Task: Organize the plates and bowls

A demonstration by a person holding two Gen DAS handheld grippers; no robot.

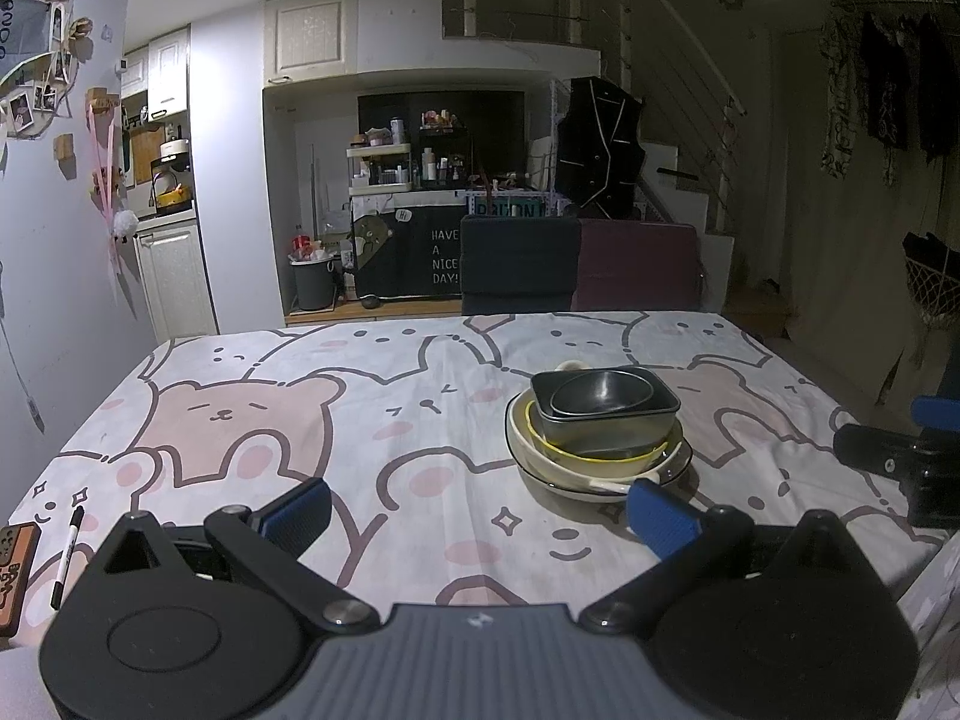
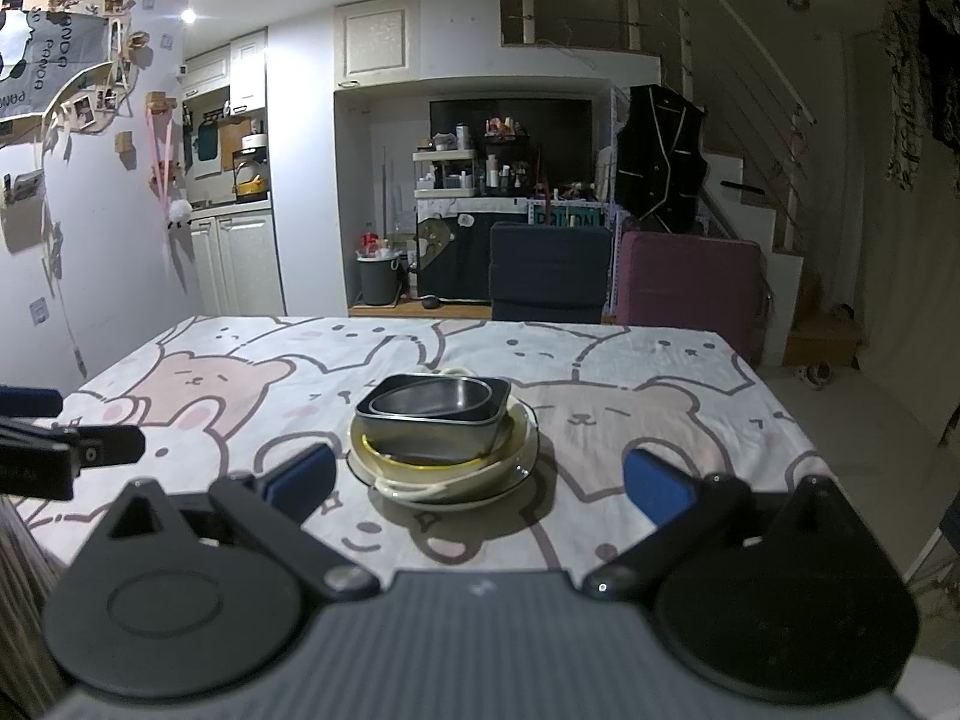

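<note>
- Your left gripper (image 1: 480, 519) hovers low over the near edge of the counter (image 1: 372, 420); its blue-padded fingers (image 1: 663, 517) are spread wide apart, with nothing between them.
- Your right gripper (image 2: 477, 483) is likewise spread wide and holds nothing; its blue pads sit at 9 and 3 o'clock of the stack's near rim, apart from it.
- The stack of dishes (image 2: 441, 441) stands near the middle of the counter, at 12 o'clock in the right wrist view and at about 1 o'clock in the left wrist view.
- From the bottom up, the stack reads: a dark-rimmed plate (image 1: 678, 468), a cream bowl (image 1: 528, 450), a yellow-rimmed bowl (image 1: 600, 455), a squarish dark container (image 1: 600, 426), and a round metal bowl (image 1: 600, 395) nested in the container.
- A pale handle-like piece (image 2: 414, 489) juts from the stack's near side; what it belongs to cannot be told.
- The counter carries a cloth printed with bears and rabbits.
- A black marker (image 1: 66, 558) and an orange-edged object (image 1: 15, 576) lie at 8 o'clock in the left wrist view, well apart from the stack.
</note>
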